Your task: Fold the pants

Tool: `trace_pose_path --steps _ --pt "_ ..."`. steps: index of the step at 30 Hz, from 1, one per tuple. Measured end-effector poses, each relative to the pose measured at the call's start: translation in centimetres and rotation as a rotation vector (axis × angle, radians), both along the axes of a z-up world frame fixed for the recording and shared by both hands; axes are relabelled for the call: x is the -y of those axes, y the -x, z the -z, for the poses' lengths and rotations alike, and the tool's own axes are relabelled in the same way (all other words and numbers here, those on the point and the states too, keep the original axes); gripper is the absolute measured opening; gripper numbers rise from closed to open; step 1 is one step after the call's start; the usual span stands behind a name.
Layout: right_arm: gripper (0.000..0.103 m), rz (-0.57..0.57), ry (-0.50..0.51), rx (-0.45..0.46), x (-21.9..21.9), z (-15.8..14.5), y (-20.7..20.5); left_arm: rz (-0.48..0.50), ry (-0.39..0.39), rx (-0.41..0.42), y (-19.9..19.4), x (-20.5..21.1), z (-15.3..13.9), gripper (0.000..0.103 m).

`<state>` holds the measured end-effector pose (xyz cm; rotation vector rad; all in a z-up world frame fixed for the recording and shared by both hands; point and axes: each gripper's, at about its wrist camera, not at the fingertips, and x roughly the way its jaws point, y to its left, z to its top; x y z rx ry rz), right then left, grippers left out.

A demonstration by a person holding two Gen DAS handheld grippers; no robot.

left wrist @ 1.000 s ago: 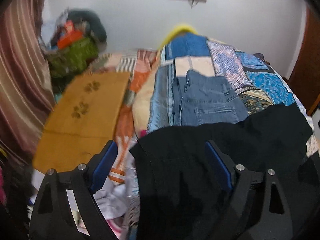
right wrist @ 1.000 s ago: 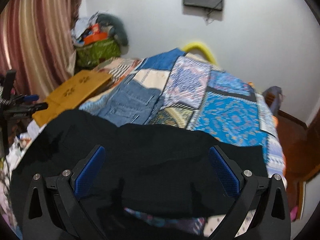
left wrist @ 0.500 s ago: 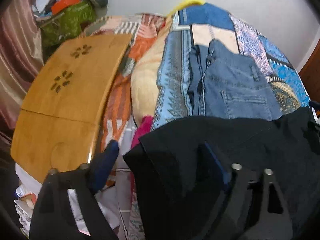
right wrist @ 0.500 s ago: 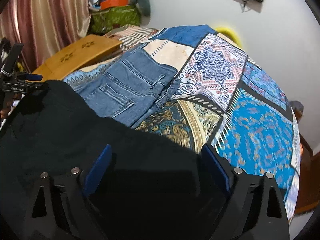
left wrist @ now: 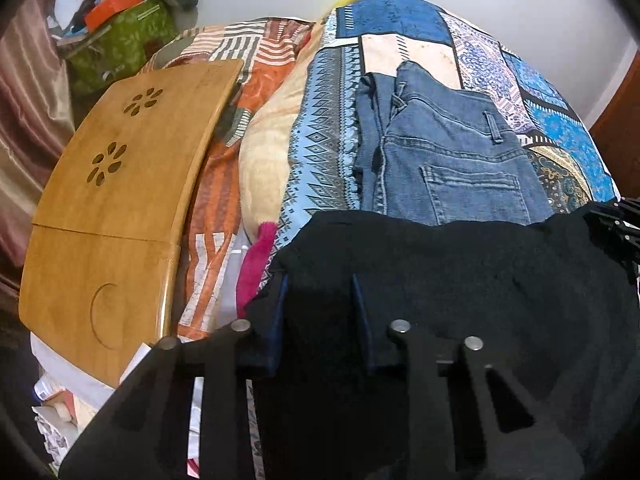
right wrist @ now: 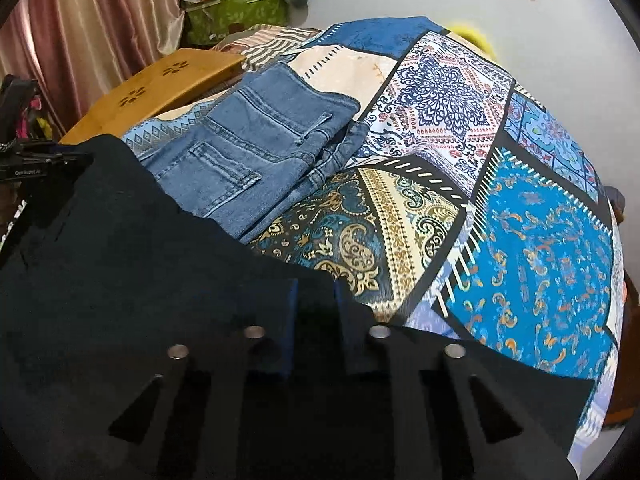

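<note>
- Black pants (left wrist: 460, 280) lie spread across the lower half of the left wrist view and fill the lower left of the right wrist view (right wrist: 120, 280), on top of a patchwork bedspread (right wrist: 532, 248).
- Left gripper (left wrist: 320, 312), bottom centre of its view: the jaws have just been closing, and the blue pads now pinch a raised fold of the black cloth near its left edge.
- Right gripper (right wrist: 314, 320), bottom centre of its view: the jaws have just been closing and now stand nearly together, clamped on the black cloth at its upper right edge.
- Folded blue jeans (left wrist: 452, 160) lie on the bedspread just beyond the black pants, back pocket up; the black cloth overlaps their near end.
- The bedspread (left wrist: 324, 140) covers the bed in blue, white and gold panels.
- Wooden lap tray (left wrist: 112, 200), left of frame in the left wrist view, rests beside the bed on striped orange bedding (left wrist: 216, 208); flower-shaped cut-outs show in its top.
- A pink cloth (left wrist: 256, 256) shows between the tray and the black pants.
- A green bag (right wrist: 236, 12) with an orange box on top stands at upper left, by a curtain (right wrist: 92, 32).
</note>
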<state>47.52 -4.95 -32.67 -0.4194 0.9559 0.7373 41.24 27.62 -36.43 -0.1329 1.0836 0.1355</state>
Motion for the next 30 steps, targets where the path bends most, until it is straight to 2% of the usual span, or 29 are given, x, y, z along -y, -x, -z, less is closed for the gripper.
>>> trace_pose_path --steps 4,8,16,20,27,30 --pt "0.007 0.017 -0.012 0.015 0.3 -0.7 0.7 0.004 -0.039 0.014 0.5 0.7 -1.1 0.027" --pt "0.006 0.031 -0.027 0.05 0.9 -2.1 2.2 0.012 -0.067 0.034 1.5 1.5 -3.1 0.026" --pt "0.006 0.077 -0.107 0.124 3.5 -7.4 6.3 0.049 -0.124 0.085 5.1 4.0 -8.4 0.023" --pt "0.006 0.067 -0.111 0.145 4.4 -9.2 9.4 0.006 -0.174 0.085 8.0 4.6 -10.0 0.022" --pt "0.005 0.056 -0.155 0.136 6.1 -10.7 15.2 0.036 -0.229 0.128 14.8 6.0 -12.3 0.019" --pt "0.005 0.045 -0.171 0.135 6.4 -10.9 18.0 0.021 -0.245 0.15 18.3 6.3 -12.7 0.018"
